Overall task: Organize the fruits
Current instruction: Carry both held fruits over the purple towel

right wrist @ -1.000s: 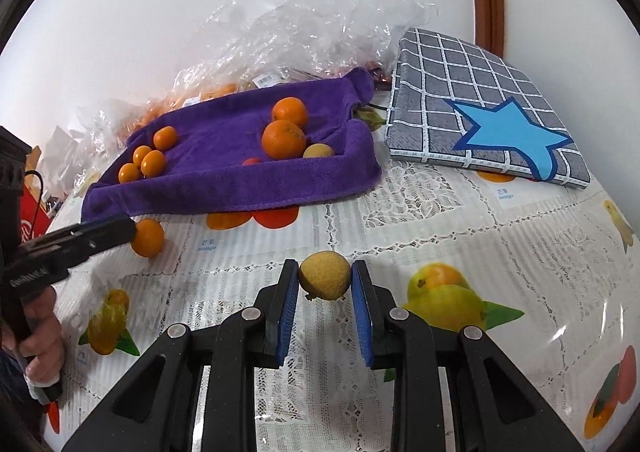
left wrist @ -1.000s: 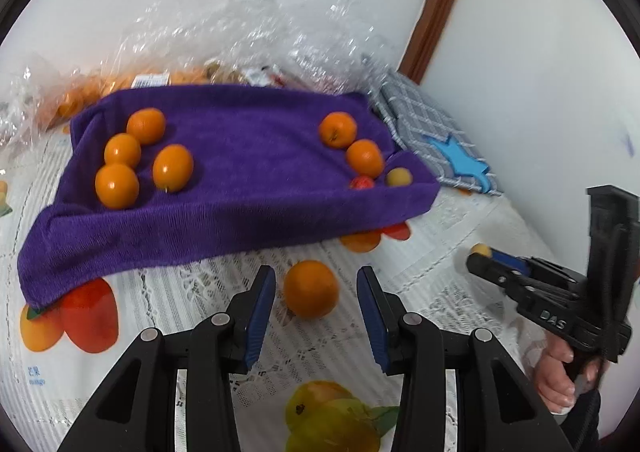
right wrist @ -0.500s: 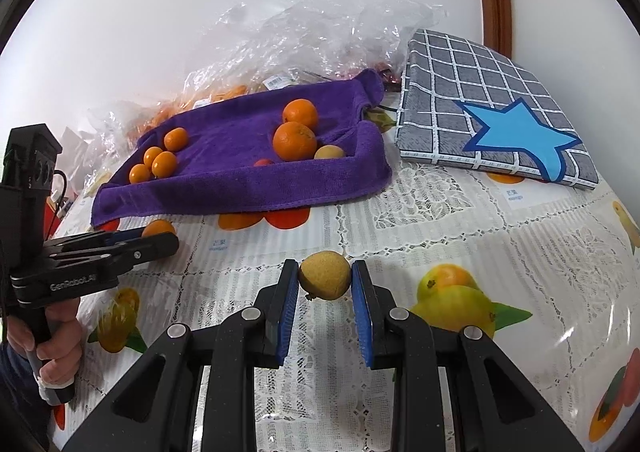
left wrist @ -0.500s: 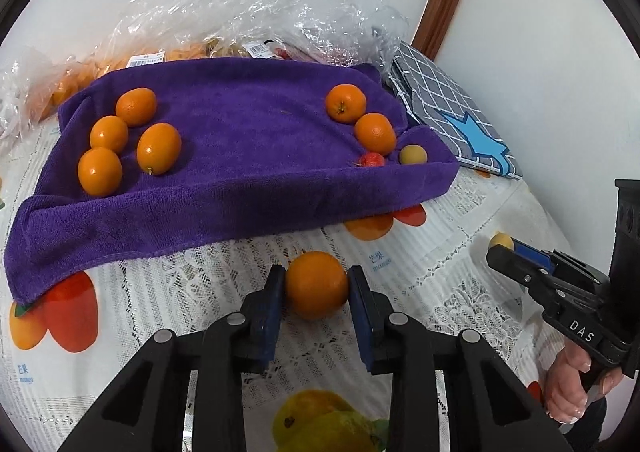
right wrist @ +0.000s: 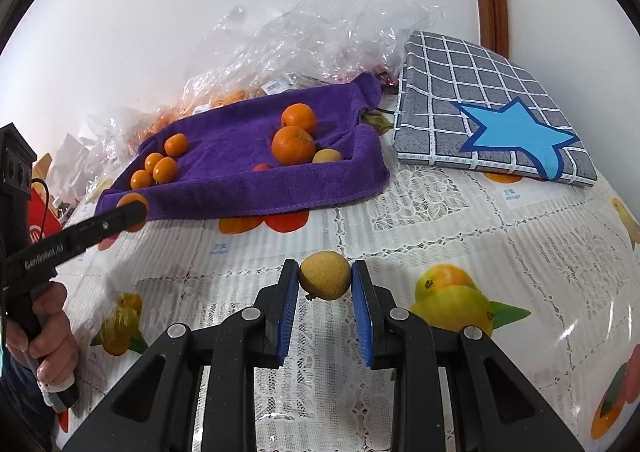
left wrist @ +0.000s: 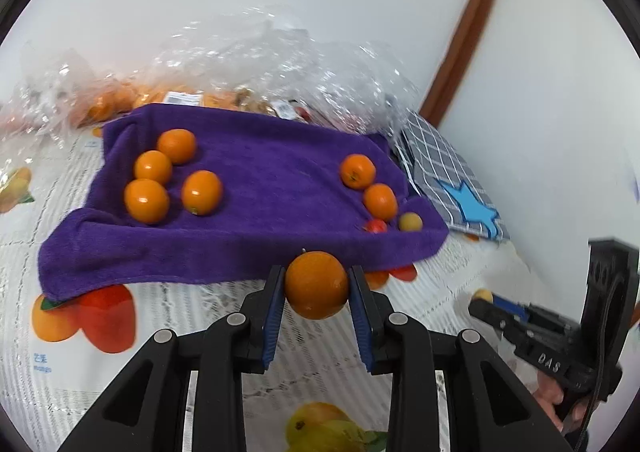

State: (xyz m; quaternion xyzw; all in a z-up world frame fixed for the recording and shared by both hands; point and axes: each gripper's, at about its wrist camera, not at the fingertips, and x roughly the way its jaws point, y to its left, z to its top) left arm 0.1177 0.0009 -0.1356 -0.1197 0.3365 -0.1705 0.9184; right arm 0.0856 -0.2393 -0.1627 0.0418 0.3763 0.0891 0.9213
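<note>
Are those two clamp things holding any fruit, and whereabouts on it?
Left gripper pinches an orange by its sides; right gripper a yellowish-brown fruit likewise.

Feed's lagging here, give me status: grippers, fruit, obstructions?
Left gripper shut on orange. Right gripper shut on yellow-brown fruit. Purple towel ahead, path clear.

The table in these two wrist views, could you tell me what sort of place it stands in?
Most likely a home, perhaps a dining corner. The table wears a lace-patterned plastic tablecloth printed with fruit, a checked seat cushion with a blue star lies on it, and crumpled grocery bags sit against a white wall beside a wooden door frame.
</note>
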